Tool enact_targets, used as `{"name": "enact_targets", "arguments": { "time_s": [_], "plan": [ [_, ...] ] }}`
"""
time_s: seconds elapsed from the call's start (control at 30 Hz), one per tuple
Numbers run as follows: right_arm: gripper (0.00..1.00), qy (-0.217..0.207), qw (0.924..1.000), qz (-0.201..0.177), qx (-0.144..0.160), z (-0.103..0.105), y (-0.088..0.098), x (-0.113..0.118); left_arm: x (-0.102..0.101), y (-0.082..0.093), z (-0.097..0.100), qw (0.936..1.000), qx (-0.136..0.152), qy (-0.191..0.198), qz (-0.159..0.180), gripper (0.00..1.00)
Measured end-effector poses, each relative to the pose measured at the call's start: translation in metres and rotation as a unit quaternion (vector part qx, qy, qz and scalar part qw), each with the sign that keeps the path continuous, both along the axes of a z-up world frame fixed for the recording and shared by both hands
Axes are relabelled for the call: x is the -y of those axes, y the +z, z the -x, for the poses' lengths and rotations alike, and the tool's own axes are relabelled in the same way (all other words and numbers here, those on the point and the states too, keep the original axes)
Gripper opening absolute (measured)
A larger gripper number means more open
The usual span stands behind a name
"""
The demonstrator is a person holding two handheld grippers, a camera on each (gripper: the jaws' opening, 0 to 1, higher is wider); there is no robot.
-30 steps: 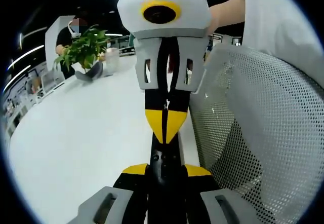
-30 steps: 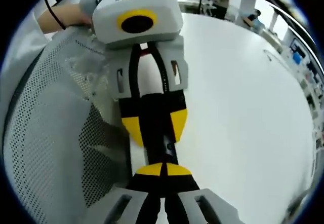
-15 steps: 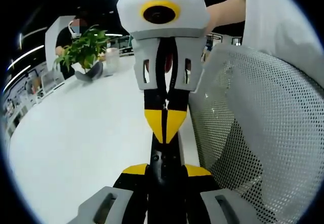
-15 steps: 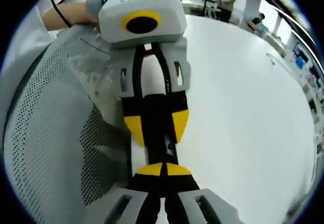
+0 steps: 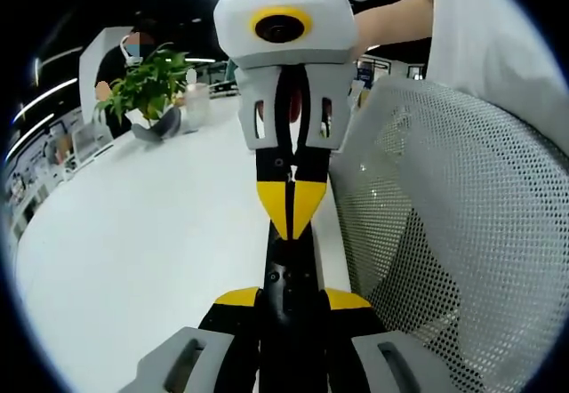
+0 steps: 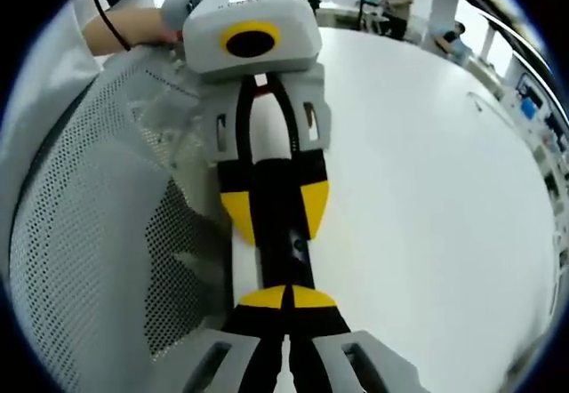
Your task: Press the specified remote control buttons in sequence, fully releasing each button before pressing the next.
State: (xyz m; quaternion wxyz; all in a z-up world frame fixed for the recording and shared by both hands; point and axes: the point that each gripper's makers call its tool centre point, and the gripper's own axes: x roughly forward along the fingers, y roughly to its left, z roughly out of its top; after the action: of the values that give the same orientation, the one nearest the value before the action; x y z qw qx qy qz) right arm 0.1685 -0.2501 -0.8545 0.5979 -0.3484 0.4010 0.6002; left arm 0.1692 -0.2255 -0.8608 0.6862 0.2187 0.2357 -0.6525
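Observation:
A slim black remote control [image 5: 290,279] is held flat over the white table [image 5: 133,251] between the yellow-tipped jaws of my left gripper [image 5: 292,299], which is shut on it. My right gripper [image 5: 290,211] comes in from the top of the left gripper view, its yellow tips shut together and pointing down at the remote's far end. In the right gripper view my right gripper [image 6: 286,298] is shut at the bottom, right at the remote [image 6: 286,252]. Beyond it the left gripper [image 6: 274,208] clamps the remote from both sides. The buttons are hidden.
A white mesh chair back [image 5: 444,233] [image 6: 89,233] stands close beside both grippers. A potted plant [image 5: 147,86] and a pale jar [image 5: 196,104] sit at the table's far end. A person's bare forearm [image 6: 133,27] holds the left gripper.
The right gripper's shut tips have drawn back slightly from the remote. The left gripper keeps its grip on it.

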Motion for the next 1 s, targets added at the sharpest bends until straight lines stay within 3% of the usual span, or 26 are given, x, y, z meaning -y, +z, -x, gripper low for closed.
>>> {"name": "enact_targets", "arguments": {
  "time_s": [0.5, 0.6, 0.73, 0.93, 1.0],
  "plan": [
    [0.0, -0.019, 0.9997, 0.0, 0.014, -0.001, -0.0014, -0.0007, 0.0002, -0.0001, -0.0001, 1.0, 0.0, 0.001, 0.001, 0.25],
    [0.0, -0.037, 0.999, -0.017, 0.016, -0.0013, -0.001, 0.0, 0.0003, -0.0002, -0.0001, 1.0, 0.0, 0.001, 0.001, 0.25],
    [0.0, -0.096, 0.9936, -0.059, 0.005, -0.003, 0.0003, -0.0012, 0.0004, 0.0, 0.0, 1.0, 0.0, 0.001, 0.003, 0.25],
    [0.0, -0.101, 0.9914, -0.081, 0.021, -0.0018, 0.001, -0.0013, 0.0002, 0.0, -0.0001, 1.0, 0.0, 0.001, 0.003, 0.25],
    [0.0, -0.139, 0.9857, -0.095, -0.003, -0.0034, 0.0016, -0.0044, 0.0001, -0.0002, -0.0001, 1.0, 0.0, 0.001, 0.004, 0.25]
  ]
}}
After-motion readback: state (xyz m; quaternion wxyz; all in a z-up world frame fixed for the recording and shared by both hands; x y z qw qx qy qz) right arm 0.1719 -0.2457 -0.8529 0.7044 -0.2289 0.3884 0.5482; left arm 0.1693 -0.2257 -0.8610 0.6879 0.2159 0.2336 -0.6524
